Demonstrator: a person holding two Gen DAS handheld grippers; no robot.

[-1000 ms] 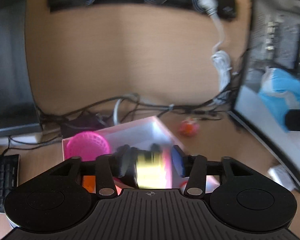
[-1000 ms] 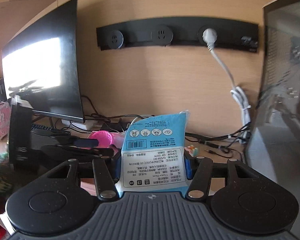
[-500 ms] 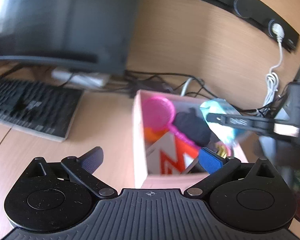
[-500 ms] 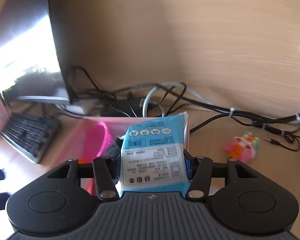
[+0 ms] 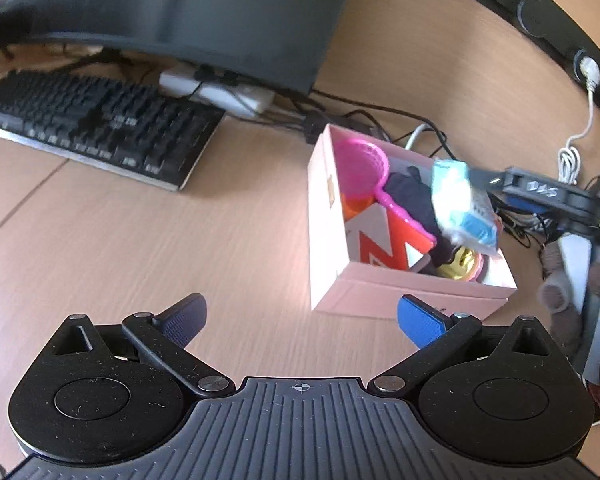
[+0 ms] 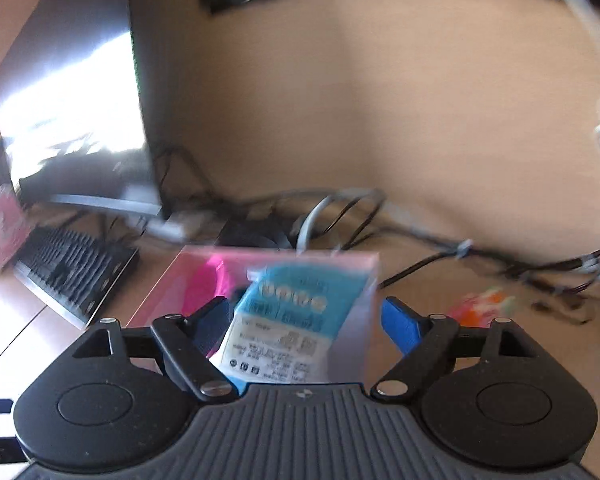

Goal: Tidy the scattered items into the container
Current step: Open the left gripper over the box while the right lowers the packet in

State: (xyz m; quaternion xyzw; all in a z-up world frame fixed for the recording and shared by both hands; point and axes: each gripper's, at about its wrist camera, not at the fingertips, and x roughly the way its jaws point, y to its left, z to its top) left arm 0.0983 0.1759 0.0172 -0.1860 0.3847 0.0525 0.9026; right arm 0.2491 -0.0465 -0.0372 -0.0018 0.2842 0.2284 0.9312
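Note:
The pink box [image 5: 328, 216] stands on the desk and holds a pink scoop [image 5: 364, 160], a dark cloth, an orange-and-white carton and a yellow item [image 5: 464, 264]. My left gripper [image 5: 300, 316] hovers in front of the box, open wide with nothing between its fingers. In the right wrist view, my right gripper [image 6: 304, 312] is over the box [image 6: 172, 280] and its jaws are opening. A blue tissue pack [image 6: 292, 320] lies tilted between them, clear of the right pad. In the left wrist view the pack [image 5: 460, 208] hangs over the box's right side.
A black keyboard [image 5: 100, 132] and a monitor [image 5: 180, 12] stand to the left of the box. Tangled cables [image 5: 380, 116] run along the wall behind it. A small orange-pink toy [image 6: 480, 306] lies on the desk to the right of the box.
My left gripper opened, the yellow item it held now lies in the box, and the gripper drew back leftwards. My right gripper came down over the box and its jaws spread off the blue pack.

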